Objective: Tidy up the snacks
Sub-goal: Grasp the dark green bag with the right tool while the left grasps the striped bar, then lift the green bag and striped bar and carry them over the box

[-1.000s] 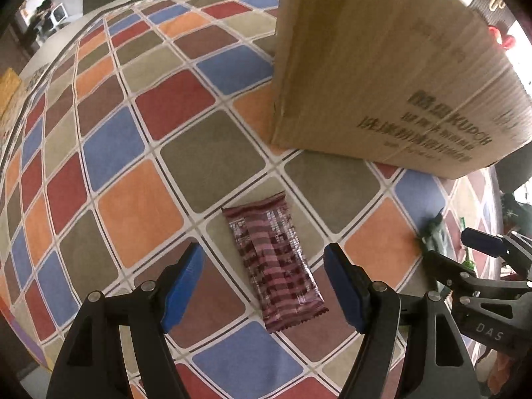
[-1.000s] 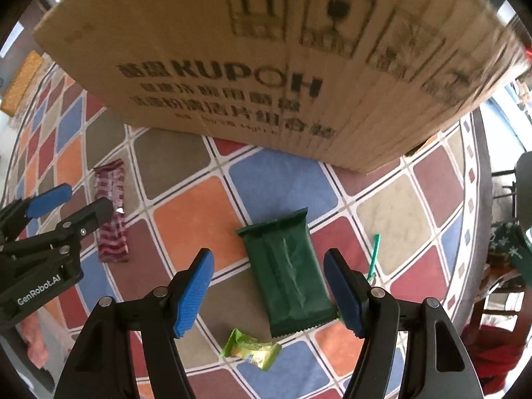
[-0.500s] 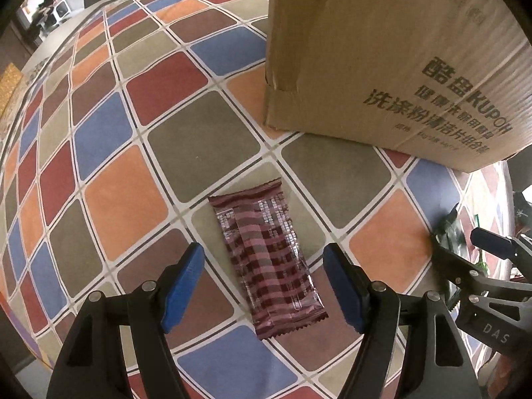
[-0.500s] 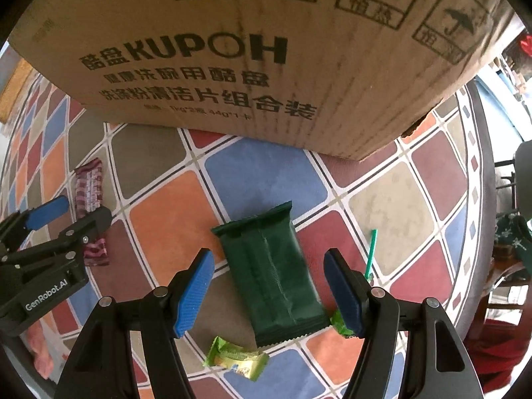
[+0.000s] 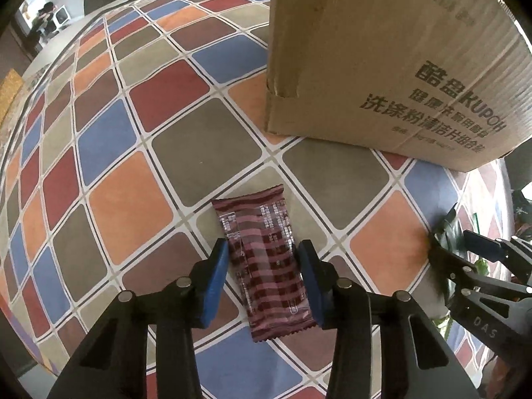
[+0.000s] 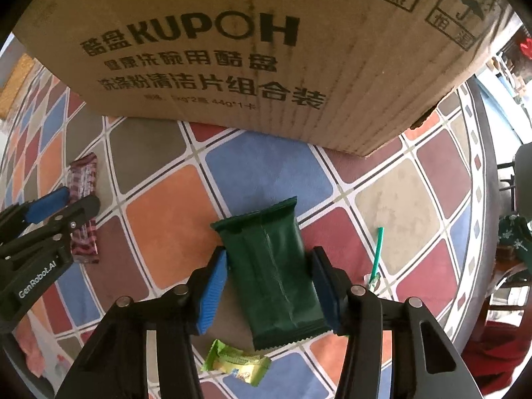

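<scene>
A maroon striped snack bar [image 5: 256, 219] lies flat on the checked tablecloth [image 5: 126, 199]. My left gripper [image 5: 262, 249] points down over it; its jaws are closing and the blue pads [image 5: 217, 272] touch both long edges of the wrapper. A dark green snack pack [image 6: 262, 226] lies further right on the cloth. My right gripper [image 6: 268, 256] straddles it, jaws closing, with the pads [image 6: 212, 286] against its sides. Each gripper also shows at the edge of the other's view: the left gripper [image 6: 50, 206] and the right gripper [image 5: 478, 249].
A large cardboard box [image 6: 232, 50] stands just behind both snacks, close to the grippers. A small lime-green candy [image 6: 236, 360] lies beside the green pack's near end, and a thin green stick [image 6: 377, 252] to its right. The table's edge [image 6: 478, 199] curves on the right.
Both grippers' jaws have narrowed from wide apart to touching their snacks. The right gripper has sunk closer to the green pack. The left gripper has stayed over the maroon bar.
</scene>
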